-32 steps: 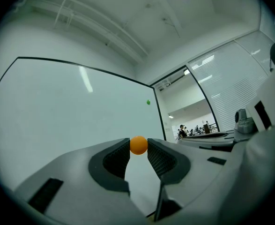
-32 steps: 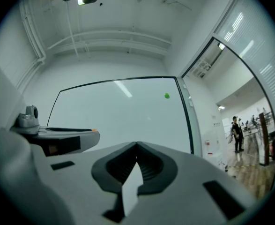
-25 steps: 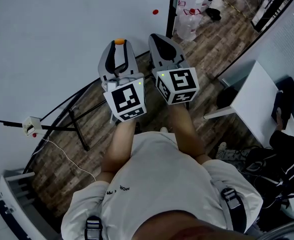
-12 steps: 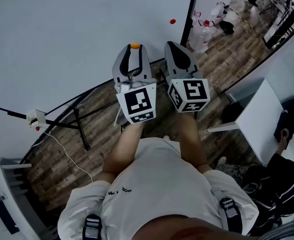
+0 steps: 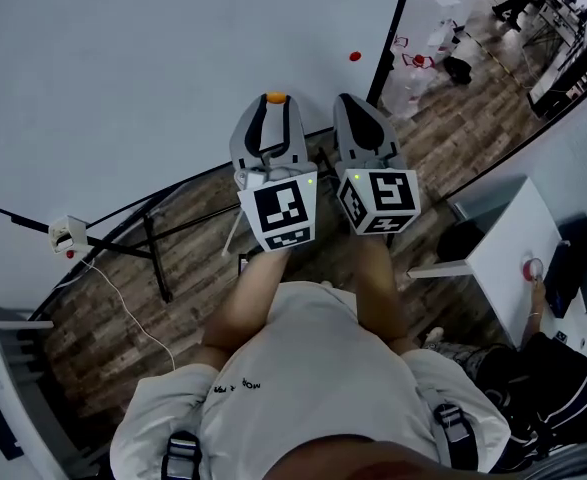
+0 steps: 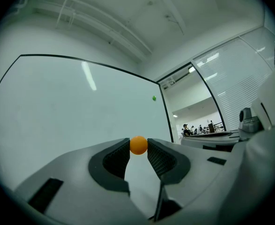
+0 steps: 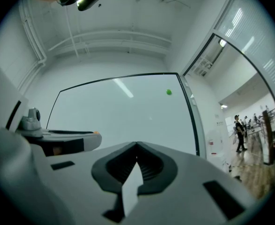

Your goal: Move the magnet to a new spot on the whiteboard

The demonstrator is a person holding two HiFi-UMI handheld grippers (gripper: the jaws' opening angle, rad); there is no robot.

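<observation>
Left tool point(image 5: 274, 108) grasps the orange magnet point(image 6: 138, 145) at its tips. Right tool point(image 7: 136, 146) is clenched, empty. Whiteboard point(image 6: 76, 102) stands ahead of both.

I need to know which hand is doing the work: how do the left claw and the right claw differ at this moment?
The left claw grips the orange magnet at its tips; the right claw holds nothing. The left claw's jaws stand apart, held so by the orange magnet; the right claw's jaws meet at the tips. Shared: both sit side by side, pointing at the whiteboard.
</observation>
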